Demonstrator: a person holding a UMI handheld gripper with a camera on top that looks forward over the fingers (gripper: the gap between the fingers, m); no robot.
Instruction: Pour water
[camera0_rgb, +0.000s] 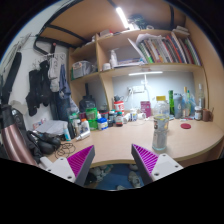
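Glass jar (160, 131), clear and tall, is shown standing upright on the wooden desk (115, 140), its long axis vertical and its mouth directed upward. It is placed just ahead of the gripper (113, 160), slightly beyond the pad (151, 158) of the right finger, and is not touched by either finger. One such jar is counted. The two fingers are seen spread well apart, with nothing held between them; only the desk edge and the dim space under the desk are seen in the gap. Two purple pads are counted, one per finger. Behind the jar, toward the back of the desk, a row of small bottles and containers (100, 116) is set; their number cannot be told. Above the jar, a shelf (150, 68) is fixed, on which books (165, 48) are stood.
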